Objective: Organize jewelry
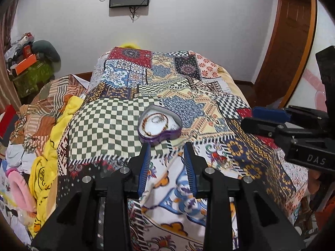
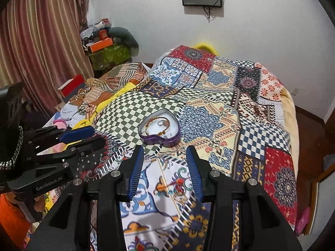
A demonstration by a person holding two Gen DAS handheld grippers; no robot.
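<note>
Bracelet (image 1: 156, 123) lies in heart-shaped box (image 1: 167, 136) (both grippers gape, empty).

Black hand-held gripper (image 1: 168, 146), blue ribbed pads (image 1: 145, 168)

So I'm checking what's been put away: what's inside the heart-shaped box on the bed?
The heart-shaped box holds a beaded bracelet on white lining, with a small metallic piece I can't identify. Its near wall hides the front of the interior.
</note>
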